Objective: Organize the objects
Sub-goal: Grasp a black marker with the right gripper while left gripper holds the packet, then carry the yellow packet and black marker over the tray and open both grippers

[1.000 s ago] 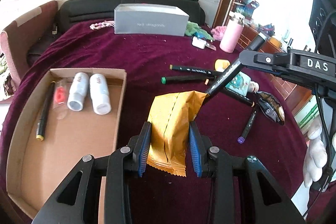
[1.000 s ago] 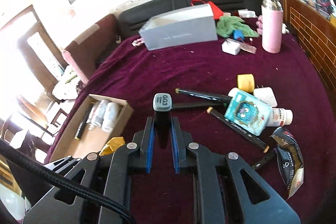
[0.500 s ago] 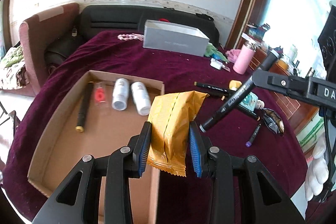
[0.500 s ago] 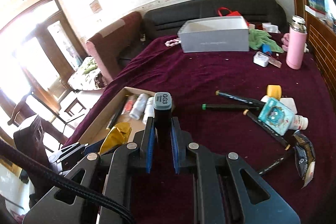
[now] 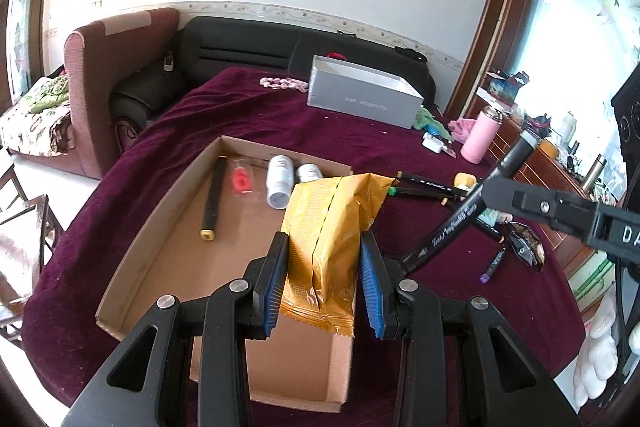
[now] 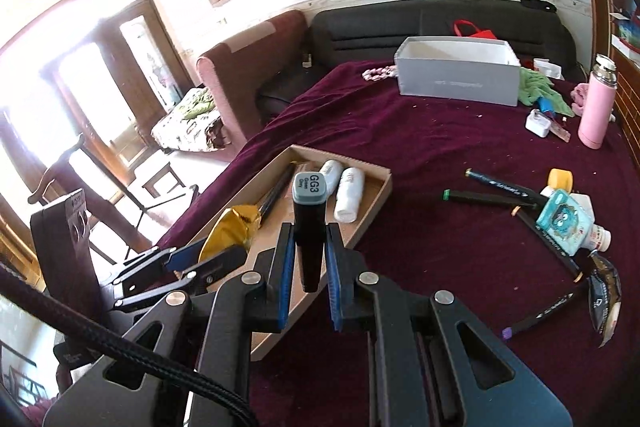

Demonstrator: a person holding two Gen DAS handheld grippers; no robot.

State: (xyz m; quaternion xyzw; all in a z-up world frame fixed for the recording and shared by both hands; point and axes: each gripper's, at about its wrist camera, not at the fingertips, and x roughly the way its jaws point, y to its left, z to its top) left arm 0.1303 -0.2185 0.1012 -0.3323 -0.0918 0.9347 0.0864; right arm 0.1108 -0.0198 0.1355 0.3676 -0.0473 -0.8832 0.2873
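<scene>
Gold packet point(image 5: 332, 227) is being held by left hand-held gripper point(image 5: 325, 283) over cardboard tray point(image 5: 160, 227); marker point(image 6: 309, 223) is being gripped by right hand-held gripper point(image 6: 307, 279). Next: lowering, release inside tray.

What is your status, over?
Left gripper shut on yellow snack packet over cardboard box. Right gripper shut on GG3 marker. Nothing blocking.
</scene>
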